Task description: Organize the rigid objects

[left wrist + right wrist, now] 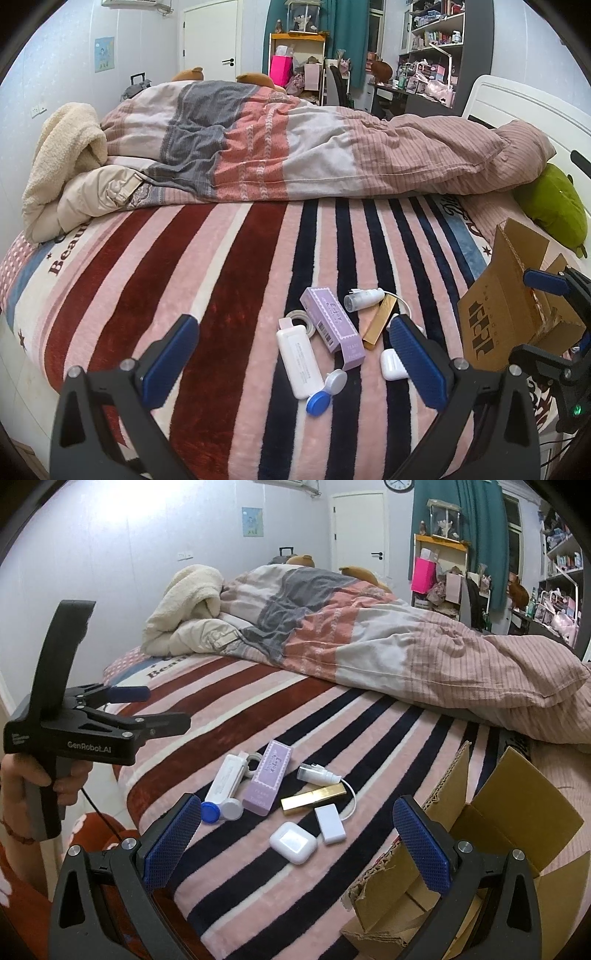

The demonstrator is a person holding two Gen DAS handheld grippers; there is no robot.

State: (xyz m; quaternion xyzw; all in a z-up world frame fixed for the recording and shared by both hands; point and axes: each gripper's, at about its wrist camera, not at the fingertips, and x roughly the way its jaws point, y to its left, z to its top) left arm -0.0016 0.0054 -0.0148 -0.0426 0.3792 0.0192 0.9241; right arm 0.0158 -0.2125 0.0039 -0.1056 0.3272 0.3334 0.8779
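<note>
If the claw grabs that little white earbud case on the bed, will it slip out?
Maybe. The earbud case looks glossy with rounded corners, so it might slide between the pads. It looks small and probably light. Lying flat on the soft blanket, it is unlikely to roll.

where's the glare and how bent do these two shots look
Right wrist view: a bright washed-out patch on the wall upper left. Left wrist view: even light, no strong glare. Both: heavy fisheye bend, black corners, the blanket stripes fanning out; small items stay sharp.
</note>
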